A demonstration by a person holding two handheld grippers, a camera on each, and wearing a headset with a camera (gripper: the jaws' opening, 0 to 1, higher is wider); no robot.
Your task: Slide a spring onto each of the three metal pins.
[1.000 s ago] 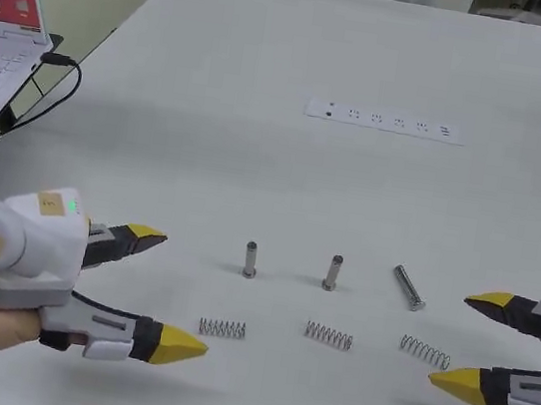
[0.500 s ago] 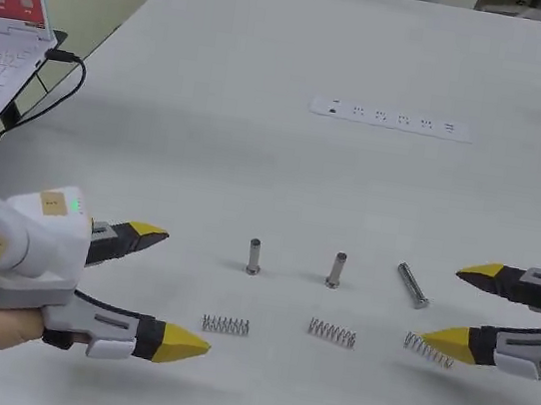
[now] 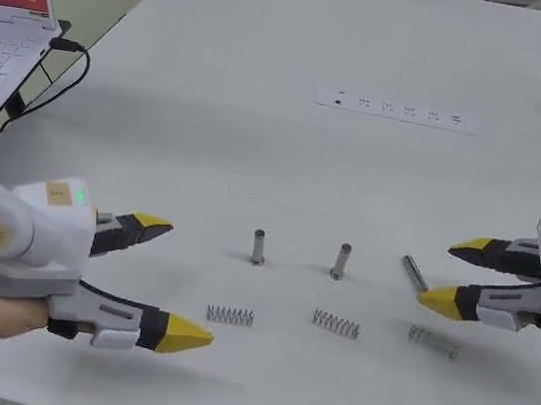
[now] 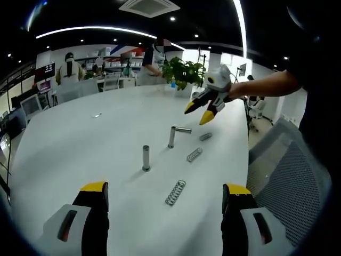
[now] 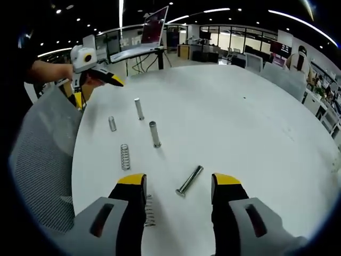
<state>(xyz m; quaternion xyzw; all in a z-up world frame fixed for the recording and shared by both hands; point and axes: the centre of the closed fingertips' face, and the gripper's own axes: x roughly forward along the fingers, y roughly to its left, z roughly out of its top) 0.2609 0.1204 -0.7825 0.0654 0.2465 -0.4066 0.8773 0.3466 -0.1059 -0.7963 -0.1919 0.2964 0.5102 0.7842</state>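
In the head view the open right hand-held gripper [image 3: 439,274] is moving in on the fallen silver metal pin [image 3: 413,272]; the left gripper view is showing the left hand-held gripper [image 4: 164,188] open before a coiled steel spring [image 4: 176,192]; in the right gripper view the pin is lying between the jaws, apparently graspable.

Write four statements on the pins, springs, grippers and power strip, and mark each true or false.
1. The left silver metal pin and the middle pin stand upright; the right pin lies flat. True.
2. A spring already sits on the middle pin. False: the left coiled wire spring, middle spring and right spring lie on the white table.
3. The left gripper and right gripper are open, holding nothing. True.
4. The power strip lies between pins and springs. False: the white power strip lies beyond the pins.
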